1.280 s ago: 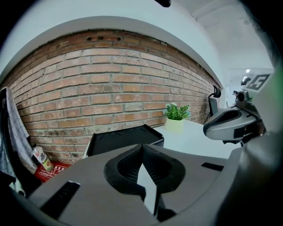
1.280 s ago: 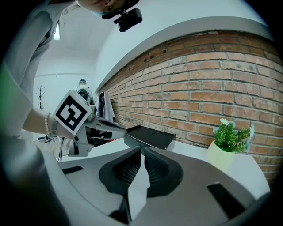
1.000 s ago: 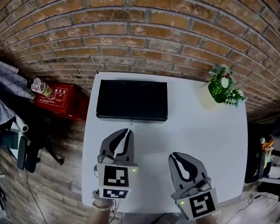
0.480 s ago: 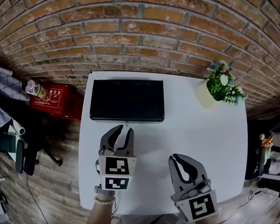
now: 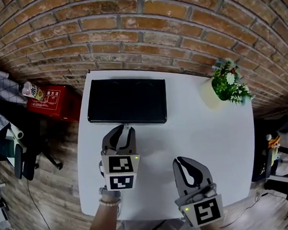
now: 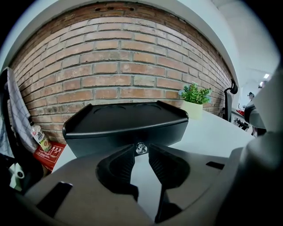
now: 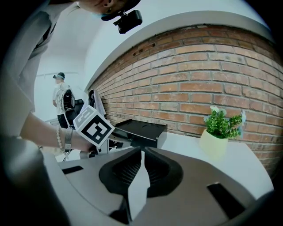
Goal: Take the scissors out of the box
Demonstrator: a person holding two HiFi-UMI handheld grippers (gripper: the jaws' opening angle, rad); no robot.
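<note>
- Scissors were out of sight; box (image 5: 126, 101) sat closed at the back of the table (image 5: 222, 132).
- Left gripper (image 5: 125, 130) had its jaws slightly apart, flanking the box's front knob (image 6: 141, 148).
- Right gripper (image 5: 182, 161) was closed on nothing, well apart from the box.

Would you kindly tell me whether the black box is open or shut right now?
Shut: the black box shows an unbroken top and flush front, its knob just ahead of the open left gripper.
</note>
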